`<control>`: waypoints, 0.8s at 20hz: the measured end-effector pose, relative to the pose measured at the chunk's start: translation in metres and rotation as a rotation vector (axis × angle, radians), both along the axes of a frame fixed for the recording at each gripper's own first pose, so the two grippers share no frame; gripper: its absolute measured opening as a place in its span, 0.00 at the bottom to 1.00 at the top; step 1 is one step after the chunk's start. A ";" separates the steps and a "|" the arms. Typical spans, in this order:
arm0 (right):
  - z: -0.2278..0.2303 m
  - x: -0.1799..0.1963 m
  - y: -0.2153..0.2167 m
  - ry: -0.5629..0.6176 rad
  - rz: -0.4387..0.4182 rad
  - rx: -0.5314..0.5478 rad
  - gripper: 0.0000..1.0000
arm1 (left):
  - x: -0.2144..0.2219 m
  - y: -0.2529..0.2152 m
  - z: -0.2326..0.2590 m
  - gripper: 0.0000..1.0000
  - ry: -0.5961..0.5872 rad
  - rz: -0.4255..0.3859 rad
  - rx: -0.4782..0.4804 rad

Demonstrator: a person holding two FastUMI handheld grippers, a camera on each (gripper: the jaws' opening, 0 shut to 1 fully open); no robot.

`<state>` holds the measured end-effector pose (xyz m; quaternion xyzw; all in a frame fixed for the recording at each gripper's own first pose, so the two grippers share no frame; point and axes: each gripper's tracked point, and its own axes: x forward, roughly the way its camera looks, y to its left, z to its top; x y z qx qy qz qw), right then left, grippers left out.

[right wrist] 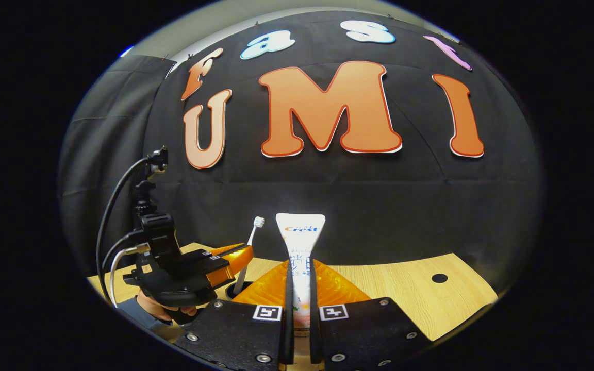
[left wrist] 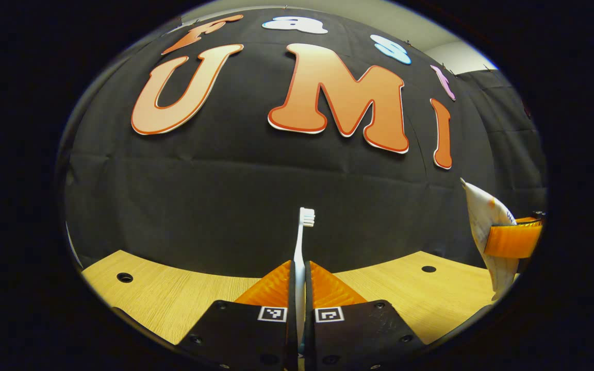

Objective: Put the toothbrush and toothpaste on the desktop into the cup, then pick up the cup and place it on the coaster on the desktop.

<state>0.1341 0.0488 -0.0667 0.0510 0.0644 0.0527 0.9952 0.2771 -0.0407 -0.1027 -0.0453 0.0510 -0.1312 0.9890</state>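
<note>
My left gripper [left wrist: 300, 275] is shut on the white toothbrush [left wrist: 302, 242], which stands upright with its bristle head on top, above the wooden desktop [left wrist: 173, 293]. My right gripper [right wrist: 300, 275] is shut on the white toothpaste tube [right wrist: 300, 239], also upright, flat crimped end up. In the right gripper view the left gripper [right wrist: 235, 260] hovers at the left with the toothbrush [right wrist: 249, 247] in it. A dark round rim [right wrist: 236, 289], perhaps the cup, shows just below that brush, mostly hidden. In the left gripper view the toothpaste [left wrist: 480, 216] appears at the far right.
The light wooden desktop [right wrist: 405, 288] has small dark round holes [left wrist: 124, 277] [right wrist: 439, 278]. Cables [right wrist: 109, 226] rise from the left gripper's body, and a hand [right wrist: 173, 310] holds it from below. The black cloth wall stands close behind the table.
</note>
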 end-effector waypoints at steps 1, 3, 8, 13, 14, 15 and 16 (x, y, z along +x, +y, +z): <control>0.000 0.000 0.002 0.000 0.003 0.003 0.12 | 0.001 0.000 -0.005 0.05 0.008 -0.003 0.002; -0.002 0.001 0.005 -0.001 0.015 0.011 0.12 | 0.002 0.000 -0.018 0.05 0.036 -0.005 0.005; 0.003 0.017 0.011 -0.040 0.022 0.026 0.12 | 0.001 0.009 -0.043 0.06 0.087 0.011 -0.001; -0.004 0.033 0.028 -0.038 0.056 0.055 0.12 | 0.001 0.011 -0.050 0.13 0.135 -0.004 0.030; -0.004 0.036 0.031 -0.040 0.061 0.056 0.12 | -0.002 0.010 -0.050 0.20 0.144 -0.025 0.034; -0.004 0.038 0.033 -0.038 0.069 0.058 0.12 | -0.008 0.009 -0.051 0.31 0.161 -0.055 0.052; -0.004 0.041 0.037 -0.039 0.075 0.057 0.12 | -0.020 0.004 -0.053 0.48 0.184 -0.092 0.087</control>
